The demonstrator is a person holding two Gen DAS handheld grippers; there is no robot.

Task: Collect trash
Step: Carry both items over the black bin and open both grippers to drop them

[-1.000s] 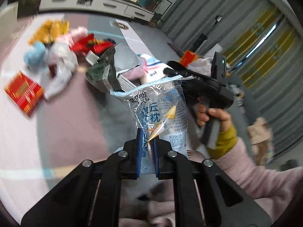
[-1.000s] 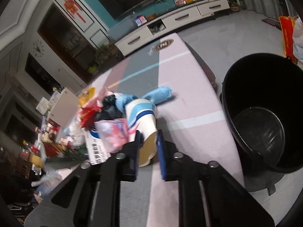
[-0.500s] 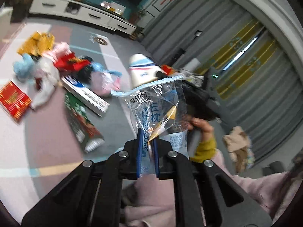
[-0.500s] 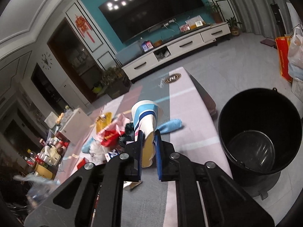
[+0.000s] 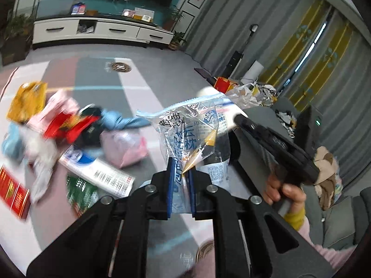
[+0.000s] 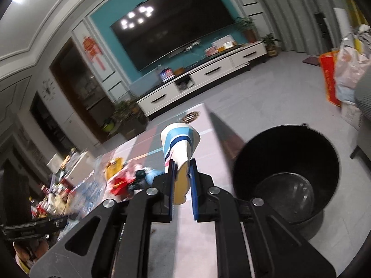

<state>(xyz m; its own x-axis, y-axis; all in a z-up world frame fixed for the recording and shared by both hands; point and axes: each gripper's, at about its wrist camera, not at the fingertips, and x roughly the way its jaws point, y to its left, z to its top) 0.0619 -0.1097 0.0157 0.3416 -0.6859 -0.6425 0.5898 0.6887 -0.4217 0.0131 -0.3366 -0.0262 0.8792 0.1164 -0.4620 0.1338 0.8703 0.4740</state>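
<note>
My left gripper (image 5: 181, 173) is shut on a clear plastic bag (image 5: 192, 134) with blue print, held up above the striped table. My right gripper (image 6: 182, 176) is shut on a white paper cup (image 6: 179, 143) with blue stripes, lifted off the table and tilted. A black bucket (image 6: 287, 166) stands on the floor just right of the cup, with nothing visible inside it. The right gripper's body and the hand holding it (image 5: 278, 153) show at the right of the left wrist view. A pile of trash (image 5: 69, 127) lies on the table to the left.
The pile holds a yellow packet (image 5: 27, 99), red wrappers (image 5: 74, 125), a pink bag (image 5: 127, 146), a white box (image 5: 97, 173), a green packet (image 5: 81, 192) and a red box (image 5: 14, 192). A TV cabinet (image 6: 208, 78) stands at the far wall. Bags (image 6: 345, 74) sit on the floor at right.
The right gripper has lifted the paper cup off the table and moved it toward the bucket. The left gripper keeps the plastic bag and has turned to face the far wall.
</note>
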